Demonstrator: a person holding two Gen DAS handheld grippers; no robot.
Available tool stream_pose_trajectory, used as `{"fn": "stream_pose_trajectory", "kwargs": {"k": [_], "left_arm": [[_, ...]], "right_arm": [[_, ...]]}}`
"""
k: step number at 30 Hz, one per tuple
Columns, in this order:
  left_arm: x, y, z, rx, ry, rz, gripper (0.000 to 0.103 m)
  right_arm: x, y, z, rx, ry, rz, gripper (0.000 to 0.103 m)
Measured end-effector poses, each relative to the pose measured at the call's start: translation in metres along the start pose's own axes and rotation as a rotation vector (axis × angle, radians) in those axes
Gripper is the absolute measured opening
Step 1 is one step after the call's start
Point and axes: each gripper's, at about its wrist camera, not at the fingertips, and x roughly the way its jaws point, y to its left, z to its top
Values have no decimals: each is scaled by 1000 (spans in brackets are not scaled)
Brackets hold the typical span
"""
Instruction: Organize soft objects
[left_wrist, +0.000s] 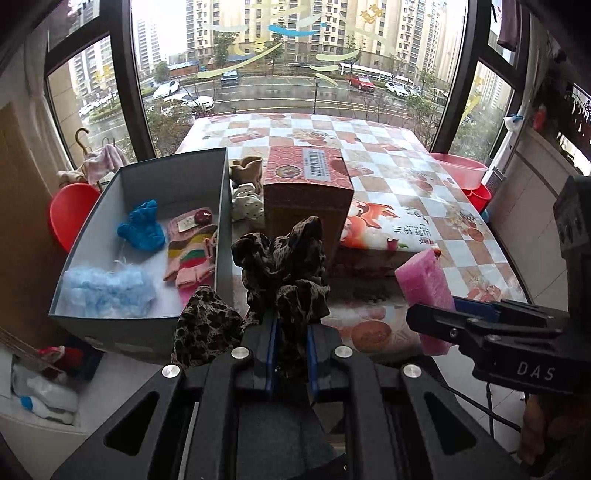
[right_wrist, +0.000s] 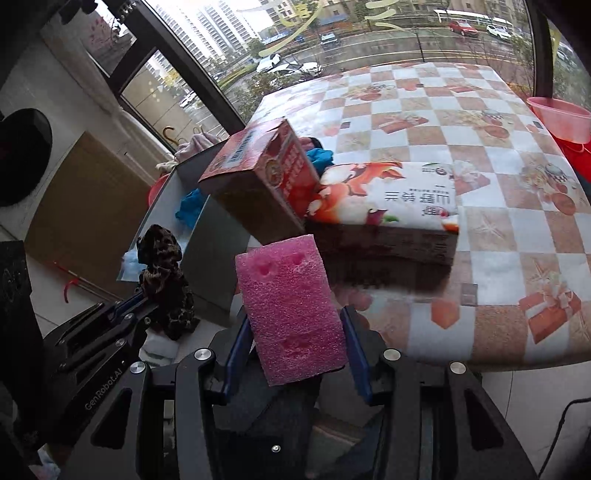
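My left gripper (left_wrist: 291, 325) is shut on a leopard-print cloth (left_wrist: 284, 266) and holds it just right of the grey box (left_wrist: 225, 206); the cloth also shows in the right wrist view (right_wrist: 164, 280). The box holds a blue knit piece (left_wrist: 142, 225), a striped glove (left_wrist: 190, 251) and a pale blue fluffy piece (left_wrist: 107, 288). My right gripper (right_wrist: 295, 343) is shut on a pink foam sponge (right_wrist: 291, 310), held above the table's front edge; the sponge also shows in the left wrist view (left_wrist: 424, 284).
A red carton (left_wrist: 306, 184) stands on a flat printed box (left_wrist: 402, 225) on the checkered table (left_wrist: 424, 177). Beige and spotted soft items (left_wrist: 247, 192) lie between the carton and the grey box. A pink basin (left_wrist: 461, 170) sits at the right, a red basin (left_wrist: 70, 214) at the left.
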Motion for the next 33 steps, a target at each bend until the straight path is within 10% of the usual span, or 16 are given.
{"fn": "stream_pose_trajectory", "kwargs": {"k": [33], "left_arm": [[-8, 31, -3, -59, -23, 24, 14]], "right_arm": [[10, 21, 6, -43, 23, 10, 49]]}}
